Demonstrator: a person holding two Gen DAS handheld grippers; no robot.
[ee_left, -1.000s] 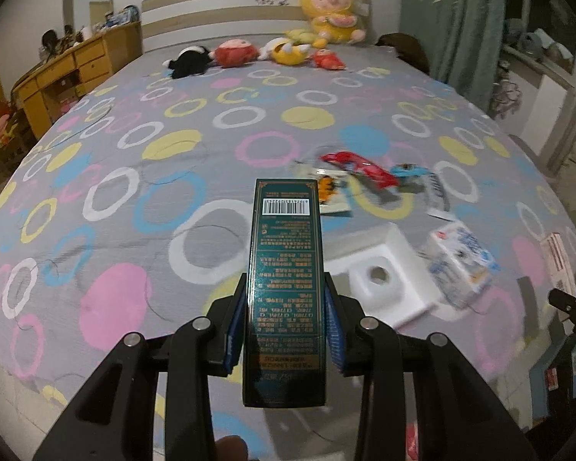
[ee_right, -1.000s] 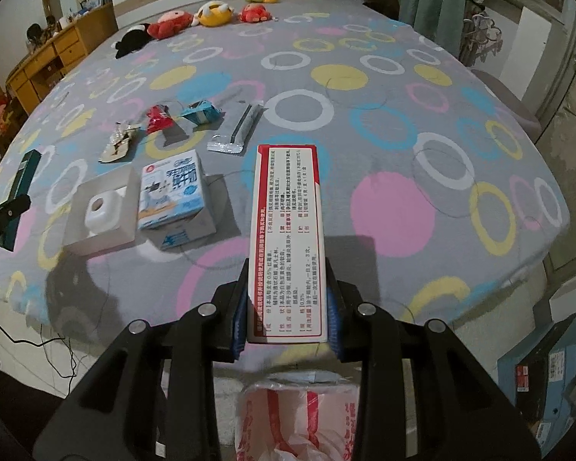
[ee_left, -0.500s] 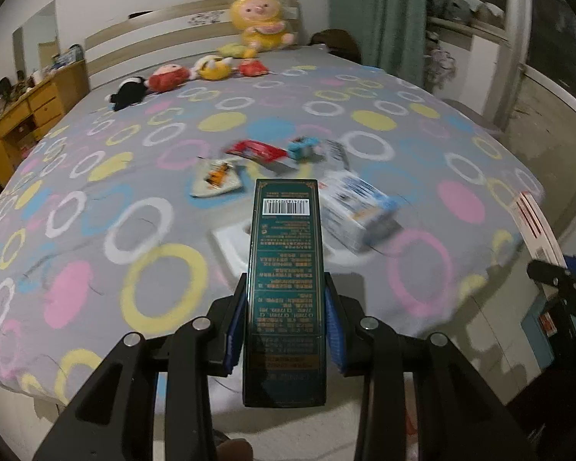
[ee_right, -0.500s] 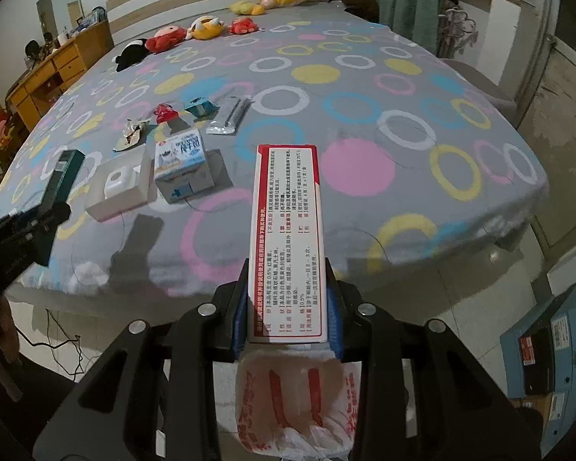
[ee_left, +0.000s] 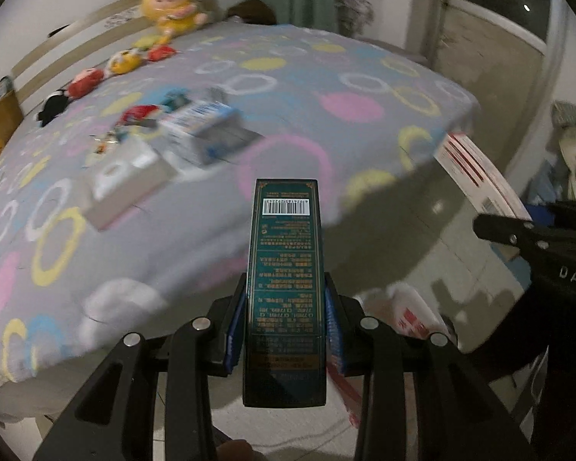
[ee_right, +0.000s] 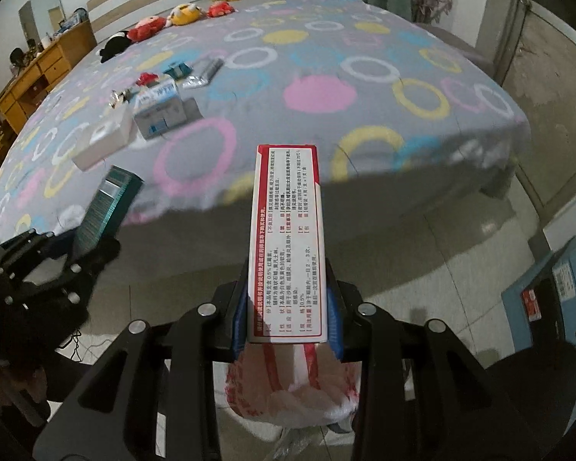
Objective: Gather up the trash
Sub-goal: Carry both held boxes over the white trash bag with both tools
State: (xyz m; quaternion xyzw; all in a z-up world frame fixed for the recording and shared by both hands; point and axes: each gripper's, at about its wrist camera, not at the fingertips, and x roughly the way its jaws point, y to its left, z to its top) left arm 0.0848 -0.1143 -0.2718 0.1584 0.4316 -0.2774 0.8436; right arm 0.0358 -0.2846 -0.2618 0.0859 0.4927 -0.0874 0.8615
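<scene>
Two boxes held: one per hand-held gripper, both off the bed [ee_right: 364, 88] now.
Left hand-held gripper [ee_left: 286, 326]: clamped on dark green box [ee_left: 286, 269], barcode end pointing forward.
Right hand-held gripper [ee_right: 288, 322]: clamped on red-and-white box [ee_right: 288, 238], long side along the fingers.
Change since a second ago: both views were over the bedspread; now both have swung out past the bed's edge to the tiled floor, motion blur in left view.
Trash bag [ee_right: 292, 392]: red-and-white plastic, sits right under the right gripper's box; in left view it shows low and to the right [ee_left: 411, 315].
Meaning: looks like carry phase ending, drop phase next; right box seems lined up over the bag, left one needs to shift right first.
Remaining on bed: white foam tray [ee_right: 103, 138], blue-white carton [ee_right: 159, 109], red wrapper [ee_right: 146, 77], teal packet [ee_right: 177, 69], silver sachet [ee_right: 205, 73], small wrapper by the tray [ee_right: 119, 97].
Progress: early, guessing two of about eight items picked.
Risk: bag mouth floppy, a box could land beside it.
</scene>
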